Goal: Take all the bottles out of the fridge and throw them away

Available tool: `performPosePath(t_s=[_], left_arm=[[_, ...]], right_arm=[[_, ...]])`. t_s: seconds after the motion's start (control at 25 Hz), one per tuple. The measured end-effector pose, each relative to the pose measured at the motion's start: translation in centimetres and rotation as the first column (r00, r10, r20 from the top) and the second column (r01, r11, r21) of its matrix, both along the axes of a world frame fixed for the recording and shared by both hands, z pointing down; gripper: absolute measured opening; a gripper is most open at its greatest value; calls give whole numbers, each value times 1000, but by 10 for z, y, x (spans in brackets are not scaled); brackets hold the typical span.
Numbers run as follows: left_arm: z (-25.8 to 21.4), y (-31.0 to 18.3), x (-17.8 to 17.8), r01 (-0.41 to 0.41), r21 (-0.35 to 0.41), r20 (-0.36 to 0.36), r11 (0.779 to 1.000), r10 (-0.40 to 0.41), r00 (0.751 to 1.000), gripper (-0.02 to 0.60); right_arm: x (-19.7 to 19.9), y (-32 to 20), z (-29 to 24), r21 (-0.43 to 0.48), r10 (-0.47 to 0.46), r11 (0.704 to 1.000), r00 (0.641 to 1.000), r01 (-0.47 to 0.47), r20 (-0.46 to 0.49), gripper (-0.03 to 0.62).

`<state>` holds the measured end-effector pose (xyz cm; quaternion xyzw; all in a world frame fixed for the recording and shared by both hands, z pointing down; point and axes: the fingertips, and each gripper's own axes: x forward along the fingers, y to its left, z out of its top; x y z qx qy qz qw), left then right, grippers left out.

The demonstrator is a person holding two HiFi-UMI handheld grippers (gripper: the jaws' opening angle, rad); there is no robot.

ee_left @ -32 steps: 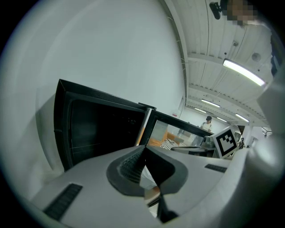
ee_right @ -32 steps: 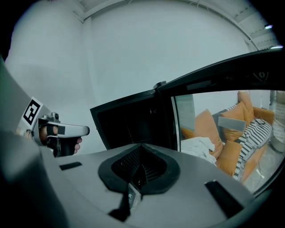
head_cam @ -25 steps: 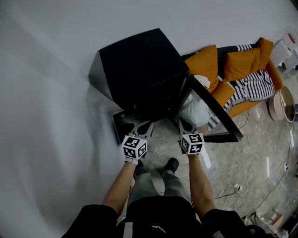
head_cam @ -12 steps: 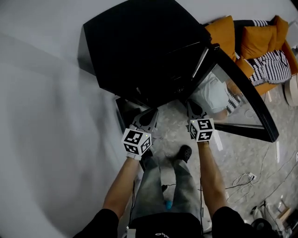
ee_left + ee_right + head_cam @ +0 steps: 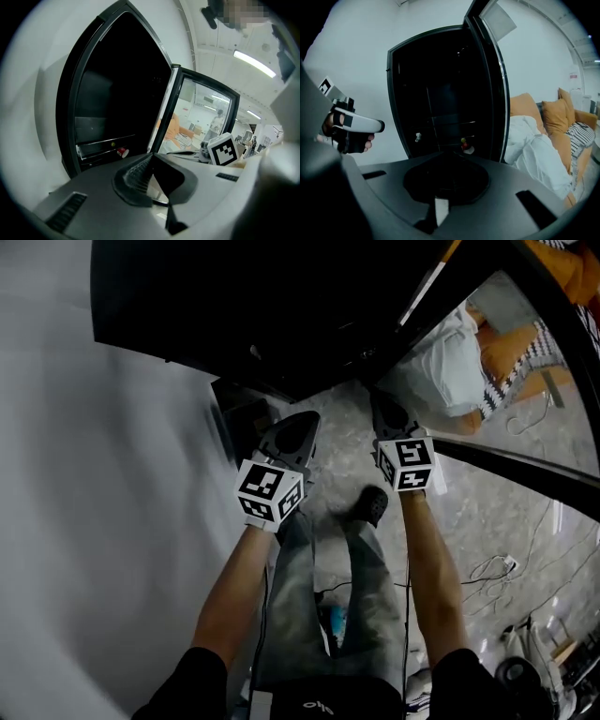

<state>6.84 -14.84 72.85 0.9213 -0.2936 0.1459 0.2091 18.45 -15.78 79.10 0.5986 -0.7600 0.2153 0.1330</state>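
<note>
Two grippers, both with jaws pressed together and nothing between them: the left gripper point(image 5: 298, 425) and the right gripper point(image 5: 386, 414) hang side by side just in front of the fridge point(image 5: 281, 324), whose door point(image 5: 525, 479) stands swung wide. My worry is the fridge's inside, which is nearly black. I could misjudge a shelf edge and knock a bottle deeper in or off onto the floor. Closed jaws would only shove it unless I part them first. The door's edge is also close beside the right gripper and could catch it. Counting: one fridge, one door, and one thing I take for a red-capped bottle point(image 5: 465, 146), low on a shelf inside the fridge. One small pale thing point(image 5: 417, 137) sits a little higher, toward the fridge's left wall, and I cannot identify it. More bottles may be hidden in the dark.
</note>
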Motion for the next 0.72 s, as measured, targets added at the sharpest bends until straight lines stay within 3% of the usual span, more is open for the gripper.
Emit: performPosePath(t_s=[0.36, 0.56, 0.72], left_arm=[[21, -3, -1, -15, 25, -3, 1000, 15, 1000, -2], [36, -18, 0, -17, 81, -17, 997, 18, 1000, -2], [62, -31, 3, -21, 108, -37, 994, 25, 999, -2]], right_arm=[[9, -22, 42, 19, 42, 999, 998, -41, -47, 22], [20, -55, 75, 33, 99, 995, 993, -97, -57, 192], [26, -81, 112, 43, 147, 989, 985, -144, -87, 253]])
